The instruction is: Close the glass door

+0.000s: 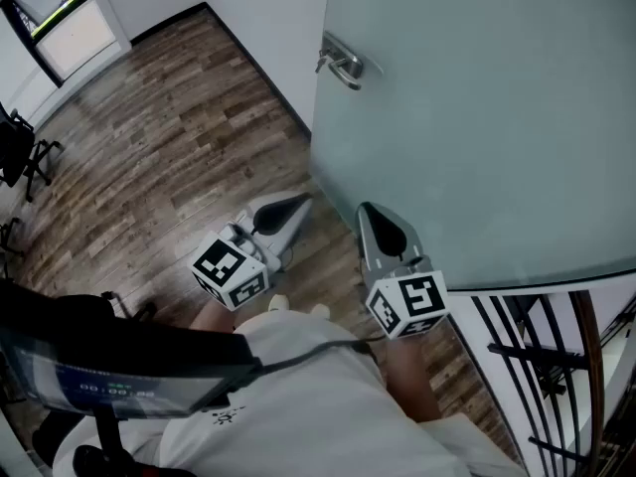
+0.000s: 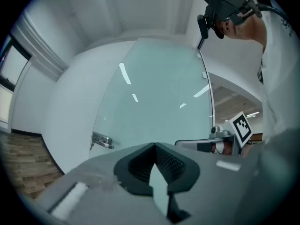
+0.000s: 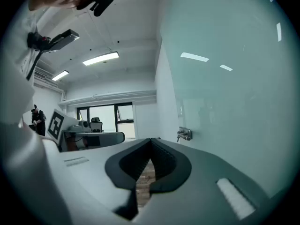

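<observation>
The frosted glass door (image 1: 477, 117) fills the upper right of the head view, with a metal lever handle (image 1: 343, 65) near its left edge. My left gripper (image 1: 301, 203) is shut and empty, pointing level at the door below the handle. My right gripper (image 1: 364, 210) is shut and empty too, its tip close to the door's face; I cannot tell whether it touches. The left gripper view looks over the left gripper (image 2: 153, 146) at the door (image 2: 159, 102) and handle (image 2: 101, 141). From the right gripper (image 3: 151, 141) the door (image 3: 234, 78) runs along the right, with the handle (image 3: 184, 134) ahead.
Wood plank floor (image 1: 169, 137) stretches left of the door, bounded by a white wall (image 1: 258, 18). A black office chair (image 1: 20, 152) stands far left near a window (image 1: 60, 13). A black metal railing (image 1: 556, 366) is at the lower right.
</observation>
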Demonstrator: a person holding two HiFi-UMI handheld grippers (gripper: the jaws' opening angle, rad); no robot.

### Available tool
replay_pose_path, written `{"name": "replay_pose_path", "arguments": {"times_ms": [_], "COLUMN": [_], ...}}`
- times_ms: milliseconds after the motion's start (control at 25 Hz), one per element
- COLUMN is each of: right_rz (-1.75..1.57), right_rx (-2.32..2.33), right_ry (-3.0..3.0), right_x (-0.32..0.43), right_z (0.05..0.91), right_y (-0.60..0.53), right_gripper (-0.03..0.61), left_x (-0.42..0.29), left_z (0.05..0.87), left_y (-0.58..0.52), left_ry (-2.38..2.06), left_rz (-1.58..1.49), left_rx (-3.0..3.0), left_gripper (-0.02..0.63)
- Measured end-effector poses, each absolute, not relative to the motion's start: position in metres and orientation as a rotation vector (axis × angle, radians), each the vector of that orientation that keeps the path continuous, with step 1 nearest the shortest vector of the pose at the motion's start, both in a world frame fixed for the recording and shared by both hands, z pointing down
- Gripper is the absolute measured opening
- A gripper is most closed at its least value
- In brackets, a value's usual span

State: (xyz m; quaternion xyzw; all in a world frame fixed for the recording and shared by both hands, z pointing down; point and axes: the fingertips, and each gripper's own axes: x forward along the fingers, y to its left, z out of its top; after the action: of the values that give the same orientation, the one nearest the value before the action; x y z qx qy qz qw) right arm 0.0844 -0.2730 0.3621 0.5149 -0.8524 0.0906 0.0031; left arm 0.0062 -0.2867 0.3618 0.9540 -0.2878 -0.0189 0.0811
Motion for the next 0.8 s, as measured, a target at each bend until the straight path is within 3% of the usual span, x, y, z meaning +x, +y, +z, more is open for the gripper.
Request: {"name": "replay_pose_path", "arguments": {"times_ms": [800], "right_rz": [0.403], "right_rx": [1.565], "right_ry": [-2.711], "right_x": [0.142], "right_z": [0.392], "right_y": [-0.245], "right_gripper": [0.009], "left_x": [0.058], "left_z": [0.385], "left_y": [-0.257], "left_ry": [-0.874], "left_rz": [0.015], "left_rx": [2.820], "left_gripper": [0.005]}}
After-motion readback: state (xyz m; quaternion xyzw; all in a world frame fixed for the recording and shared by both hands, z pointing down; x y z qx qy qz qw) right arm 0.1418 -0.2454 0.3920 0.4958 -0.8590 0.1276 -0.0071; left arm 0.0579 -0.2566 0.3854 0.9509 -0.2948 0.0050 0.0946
